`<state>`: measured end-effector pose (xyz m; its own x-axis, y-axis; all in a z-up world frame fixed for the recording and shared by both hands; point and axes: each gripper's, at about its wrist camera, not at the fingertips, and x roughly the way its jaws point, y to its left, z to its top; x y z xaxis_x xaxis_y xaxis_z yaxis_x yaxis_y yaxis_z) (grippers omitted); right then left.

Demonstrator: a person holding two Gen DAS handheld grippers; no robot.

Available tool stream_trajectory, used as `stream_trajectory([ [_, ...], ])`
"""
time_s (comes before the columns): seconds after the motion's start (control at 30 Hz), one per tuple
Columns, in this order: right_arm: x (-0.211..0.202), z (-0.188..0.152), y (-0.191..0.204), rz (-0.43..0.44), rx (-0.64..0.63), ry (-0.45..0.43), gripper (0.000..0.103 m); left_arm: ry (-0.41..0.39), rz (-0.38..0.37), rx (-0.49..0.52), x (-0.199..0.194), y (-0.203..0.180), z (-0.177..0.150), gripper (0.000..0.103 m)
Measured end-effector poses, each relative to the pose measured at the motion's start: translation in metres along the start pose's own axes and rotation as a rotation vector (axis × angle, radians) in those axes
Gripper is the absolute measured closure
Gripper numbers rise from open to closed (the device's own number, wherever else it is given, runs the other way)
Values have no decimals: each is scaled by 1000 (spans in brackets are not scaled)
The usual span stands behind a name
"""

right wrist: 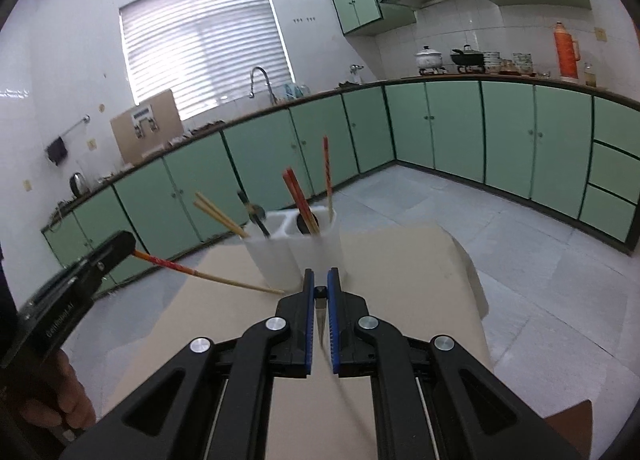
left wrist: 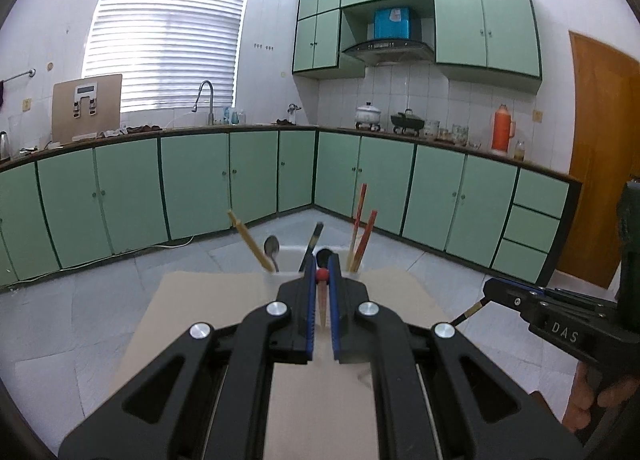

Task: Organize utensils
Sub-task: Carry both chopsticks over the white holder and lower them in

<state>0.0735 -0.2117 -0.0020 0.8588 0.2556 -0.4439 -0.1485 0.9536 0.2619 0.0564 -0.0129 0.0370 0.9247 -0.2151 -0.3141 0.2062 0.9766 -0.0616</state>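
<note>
A white compartmented utensil holder [right wrist: 296, 256] stands on the tan table top [right wrist: 400, 280]. It holds wooden chopsticks [right wrist: 218, 216], red chopsticks [right wrist: 298, 200] and a spoon [left wrist: 272, 248]. My left gripper [left wrist: 321, 266] is shut on a red-topped wooden chopstick [left wrist: 323, 312], held above the table near the holder. In the right wrist view that chopstick [right wrist: 208, 276] slants down from the left gripper [right wrist: 124, 240] toward the holder's base. My right gripper [right wrist: 320, 280] is shut on a black chopstick [right wrist: 320, 320]. In the left wrist view the right gripper [left wrist: 486, 291] shows its gold-banded tip [left wrist: 466, 314].
Beyond the table's far edge lies grey tiled floor [left wrist: 100, 300]. Green cabinets [left wrist: 200, 180] run under a counter with a tap, pots and an orange flask [left wrist: 503, 128]. A wooden door [left wrist: 596, 140] is at the right. A hand [right wrist: 60, 400] grips the left tool.
</note>
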Motion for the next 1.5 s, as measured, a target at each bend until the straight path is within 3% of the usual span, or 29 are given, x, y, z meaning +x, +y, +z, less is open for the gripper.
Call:
stream_trajectory([
  [0.37,4,47,5,46,-67,-31,97,-50,-23,-34,-1,15,36,98],
  [1.13,5,149,27,16,-156,-249,97,-220,9,-6,-25,22,109,98],
  [1.5,52,185,40,20,-194,-298,97,-111,-13,10,40,30,125,98],
])
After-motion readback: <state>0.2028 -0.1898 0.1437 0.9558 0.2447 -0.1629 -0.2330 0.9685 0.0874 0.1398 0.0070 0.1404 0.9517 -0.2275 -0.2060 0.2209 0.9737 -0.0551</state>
